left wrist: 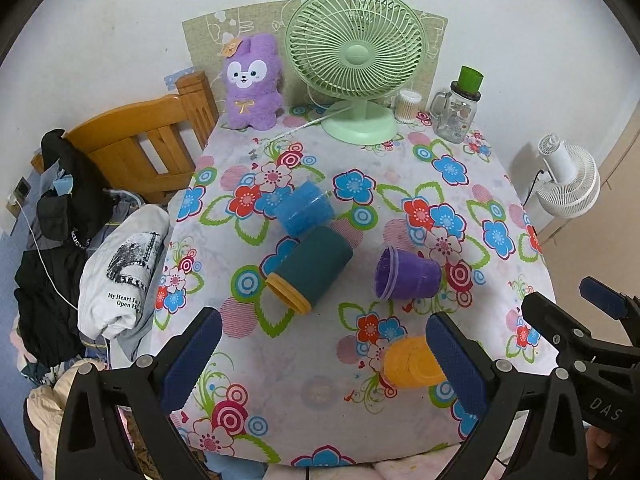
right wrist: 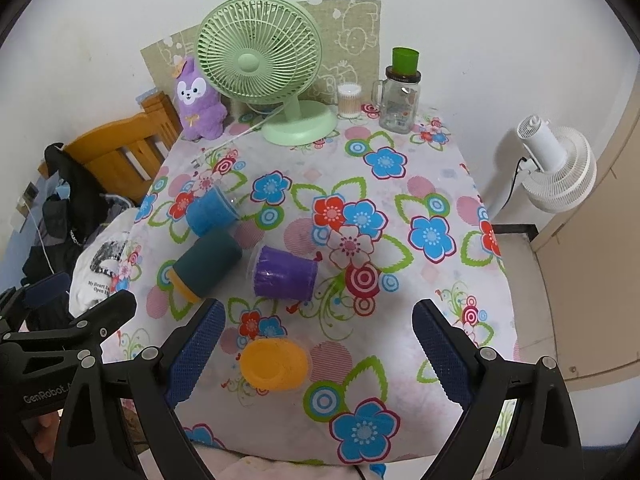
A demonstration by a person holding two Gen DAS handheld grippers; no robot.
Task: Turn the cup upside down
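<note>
Several cups are on the flowered tablecloth [left wrist: 360,168]. A light blue cup [left wrist: 306,208] [right wrist: 212,210], a dark teal cup with a yellow rim [left wrist: 310,268] [right wrist: 208,266] and a purple cup [left wrist: 408,274] [right wrist: 285,273] lie on their sides. An orange cup [left wrist: 410,364] [right wrist: 274,364] stands upside down near the front edge. My left gripper [left wrist: 324,356] is open and empty above the front of the table, its right finger beside the orange cup. My right gripper [right wrist: 320,354] is open and empty, with the orange cup between its fingers below.
At the back stand a green desk fan [left wrist: 356,60], a purple plush toy [left wrist: 252,80], a cotton swab jar [left wrist: 408,106] and a glass mug jar with a green cup on top [left wrist: 458,110]. A wooden chair with clothes [left wrist: 132,148] is left; a white fan [left wrist: 568,180] is right.
</note>
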